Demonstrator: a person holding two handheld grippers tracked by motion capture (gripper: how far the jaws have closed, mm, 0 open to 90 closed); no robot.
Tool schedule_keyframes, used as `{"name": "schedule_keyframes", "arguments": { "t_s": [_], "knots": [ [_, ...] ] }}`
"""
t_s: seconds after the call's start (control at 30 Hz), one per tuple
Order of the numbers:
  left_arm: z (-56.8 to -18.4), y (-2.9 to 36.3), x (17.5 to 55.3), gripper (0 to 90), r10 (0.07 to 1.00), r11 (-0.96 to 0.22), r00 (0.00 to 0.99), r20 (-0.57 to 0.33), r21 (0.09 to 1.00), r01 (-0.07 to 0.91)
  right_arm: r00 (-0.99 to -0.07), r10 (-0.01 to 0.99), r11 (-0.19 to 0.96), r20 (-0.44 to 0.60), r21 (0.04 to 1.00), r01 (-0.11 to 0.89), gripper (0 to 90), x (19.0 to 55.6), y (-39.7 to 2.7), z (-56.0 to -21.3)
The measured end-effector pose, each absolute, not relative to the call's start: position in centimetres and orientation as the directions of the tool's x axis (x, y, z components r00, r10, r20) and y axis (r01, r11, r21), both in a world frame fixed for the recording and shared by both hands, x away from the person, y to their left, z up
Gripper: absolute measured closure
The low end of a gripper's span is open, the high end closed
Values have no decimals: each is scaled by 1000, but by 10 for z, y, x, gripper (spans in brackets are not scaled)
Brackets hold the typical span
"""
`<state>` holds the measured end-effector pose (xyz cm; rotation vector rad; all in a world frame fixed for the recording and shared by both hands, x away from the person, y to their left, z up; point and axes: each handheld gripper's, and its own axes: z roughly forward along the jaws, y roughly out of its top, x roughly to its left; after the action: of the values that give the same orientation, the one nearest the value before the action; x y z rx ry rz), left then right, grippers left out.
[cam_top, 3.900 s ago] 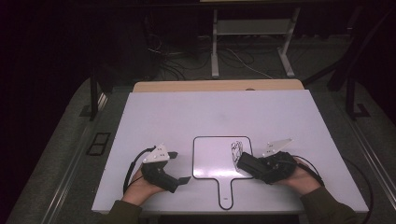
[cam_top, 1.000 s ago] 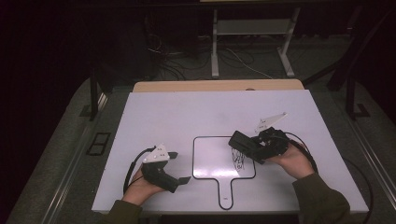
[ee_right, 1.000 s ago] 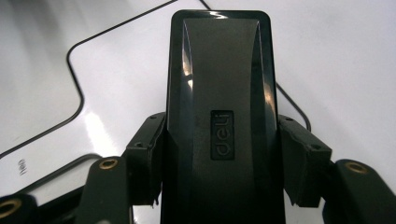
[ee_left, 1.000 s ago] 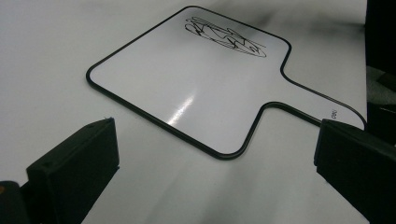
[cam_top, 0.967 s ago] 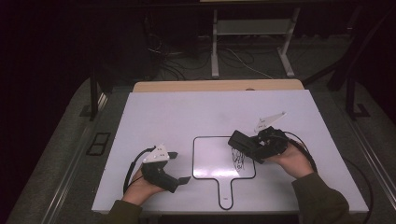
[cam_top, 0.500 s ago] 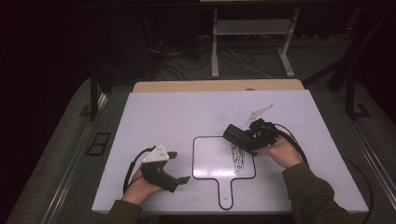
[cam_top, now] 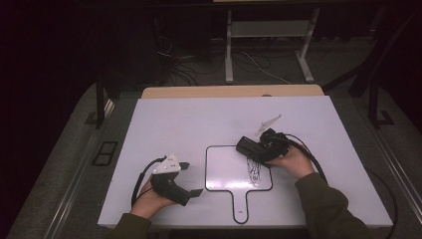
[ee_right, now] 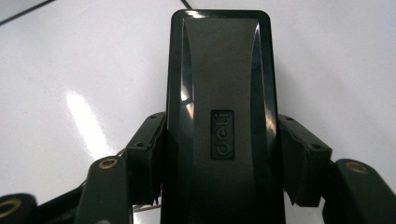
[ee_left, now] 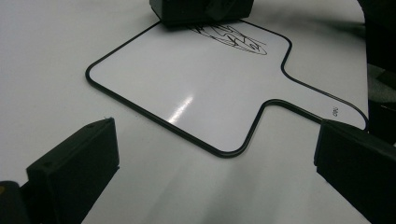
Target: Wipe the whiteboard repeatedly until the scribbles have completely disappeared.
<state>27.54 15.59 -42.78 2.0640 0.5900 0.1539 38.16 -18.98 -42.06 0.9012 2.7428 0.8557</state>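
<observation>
Right gripper view: right gripper (ee_right: 219, 154) clamped on a black eraser (ee_right: 219, 93), one jaw pressed to each long side, "deli" embossed on its top face. High view: the eraser (cam_top: 249, 147) sits on the upper right part of the small handled whiteboard (cam_top: 226, 169), at the top of a black scribble (cam_top: 256, 170). The whiteboard lies on the white table (cam_top: 199, 119). Left gripper (cam_top: 184, 185) rests on the table just left of the whiteboard, jaws wide apart, nothing between them.
</observation>
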Motion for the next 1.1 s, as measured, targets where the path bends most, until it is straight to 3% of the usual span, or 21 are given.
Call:
{"name": "schedule_keyframes", "arguments": {
  "t_s": [1.1],
  "knots": [
    [-428, 155, 275, 0, 465, -434, 876, -126, 830, 350, -833, 553, 718, -20, 518, 465, 386, 374, -180, -427]
  ]
}}
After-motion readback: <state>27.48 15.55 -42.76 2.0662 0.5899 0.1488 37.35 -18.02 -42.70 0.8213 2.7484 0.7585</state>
